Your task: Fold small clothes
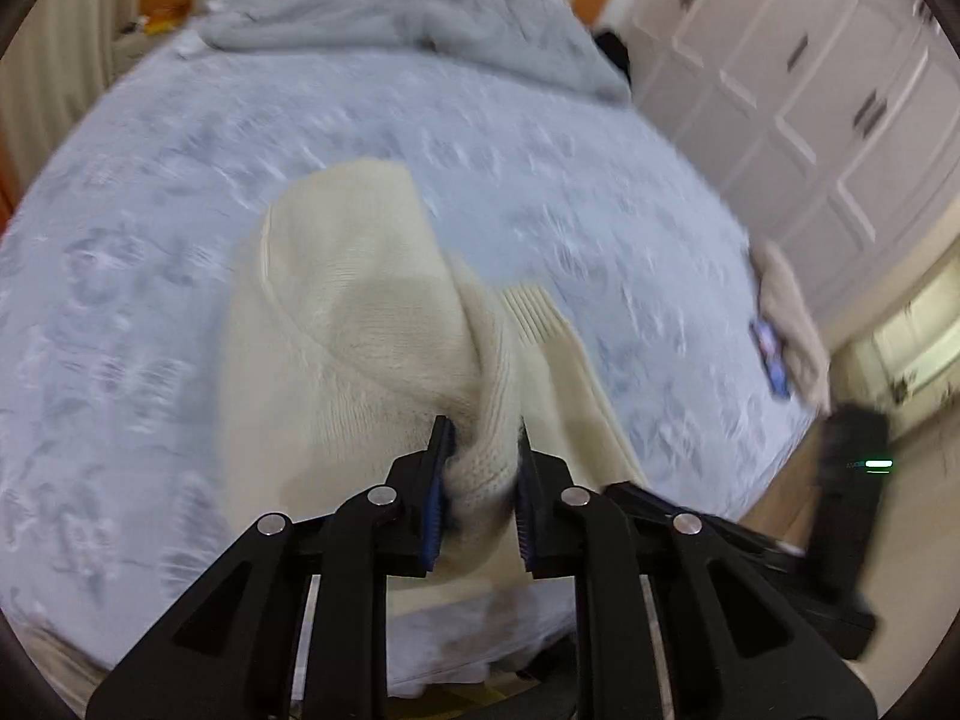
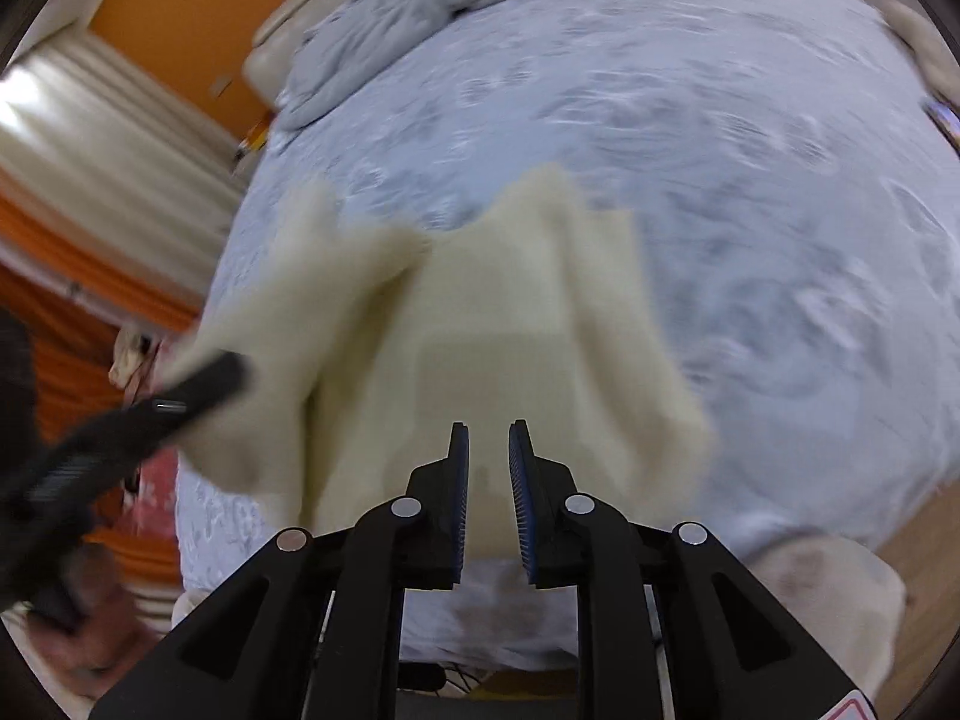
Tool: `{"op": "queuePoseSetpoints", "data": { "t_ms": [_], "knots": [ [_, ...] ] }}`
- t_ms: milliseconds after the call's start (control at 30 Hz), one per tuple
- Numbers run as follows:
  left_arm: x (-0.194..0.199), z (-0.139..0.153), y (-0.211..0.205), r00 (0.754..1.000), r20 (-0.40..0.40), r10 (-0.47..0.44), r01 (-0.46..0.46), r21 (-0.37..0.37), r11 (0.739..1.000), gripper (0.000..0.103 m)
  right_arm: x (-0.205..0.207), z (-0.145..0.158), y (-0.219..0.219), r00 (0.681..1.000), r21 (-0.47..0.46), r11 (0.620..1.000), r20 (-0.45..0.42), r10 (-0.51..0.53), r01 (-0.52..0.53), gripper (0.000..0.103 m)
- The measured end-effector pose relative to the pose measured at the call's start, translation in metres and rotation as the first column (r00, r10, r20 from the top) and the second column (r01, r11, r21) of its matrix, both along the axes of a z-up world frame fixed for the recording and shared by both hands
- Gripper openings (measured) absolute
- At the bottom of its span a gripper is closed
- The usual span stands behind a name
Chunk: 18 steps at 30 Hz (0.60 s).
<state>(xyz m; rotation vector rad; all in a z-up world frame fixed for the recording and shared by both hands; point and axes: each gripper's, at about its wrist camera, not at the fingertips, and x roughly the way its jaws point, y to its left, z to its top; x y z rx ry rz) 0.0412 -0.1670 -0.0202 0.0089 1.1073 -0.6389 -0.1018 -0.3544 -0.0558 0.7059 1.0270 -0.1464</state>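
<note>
A cream knit sweater [image 1: 360,312] lies on the bed, one part of it pulled up off the cover. My left gripper [image 1: 482,426] is shut on a bunched fold of that knit, which fills the space between the blue pads. In the right wrist view the sweater [image 2: 492,312] spreads below my right gripper [image 2: 487,429], whose jaws stand a little apart with nothing pinched; the fabric shows behind the gap. The left gripper [image 2: 222,375] appears there as a black blur at the sweater's lifted left corner.
The bed has a pale blue patterned cover [image 1: 570,180], with a crumpled grey blanket [image 1: 408,12] at its far end. A beige cloth [image 1: 792,312] and a small blue item [image 1: 771,354] lie at its right edge. White wardrobe doors [image 1: 810,90] stand to the right, and curtains [image 2: 108,138] hang on the other side.
</note>
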Motion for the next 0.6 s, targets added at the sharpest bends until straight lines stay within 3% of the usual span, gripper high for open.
{"op": "queuePoseSetpoints", "data": {
  "t_ms": [100,167,267,333,500,567,600],
  "knots": [
    [0.008,-0.033,-0.016,0.999,-0.052,0.006,-0.003,0.063,0.998,0.017,-0.016,-0.008,-0.012,0.999,0.019,0.999,-0.008,-0.037,0.038,0.017],
    [0.006,-0.038,-0.009,0.997,-0.067,0.026,-0.022,0.060,0.998,0.017,-0.024,-0.012,-0.016,0.999,0.022,0.999,-0.009,-0.049,0.050,0.017],
    [0.012,-0.019,0.012,0.997,-0.044,0.066,-0.064,0.037,0.997,0.016,-0.025,-0.014,-0.019,0.998,-0.038,0.998,-0.032,-0.058,0.057,0.020],
    [0.014,0.003,0.035,0.992,-0.016,0.125,-0.125,0.004,0.992,0.016,-0.022,-0.020,-0.024,0.994,-0.073,0.993,-0.061,-0.093,0.088,0.047],
    [0.036,0.041,0.103,0.956,0.032,0.292,-0.290,-0.044,0.956,0.015,0.006,-0.047,-0.026,0.989,-0.100,0.995,-0.146,-0.039,0.024,0.050],
    [0.039,0.043,0.125,0.939,0.040,0.342,-0.341,-0.040,0.939,0.015,0.019,-0.062,-0.022,0.978,-0.101,0.995,-0.210,-0.007,-0.015,0.015],
    [0.041,0.040,0.141,0.926,0.034,0.375,-0.374,-0.033,0.927,0.015,0.019,-0.059,-0.022,0.978,-0.113,0.994,-0.207,-0.013,-0.010,0.012]
  ]
}}
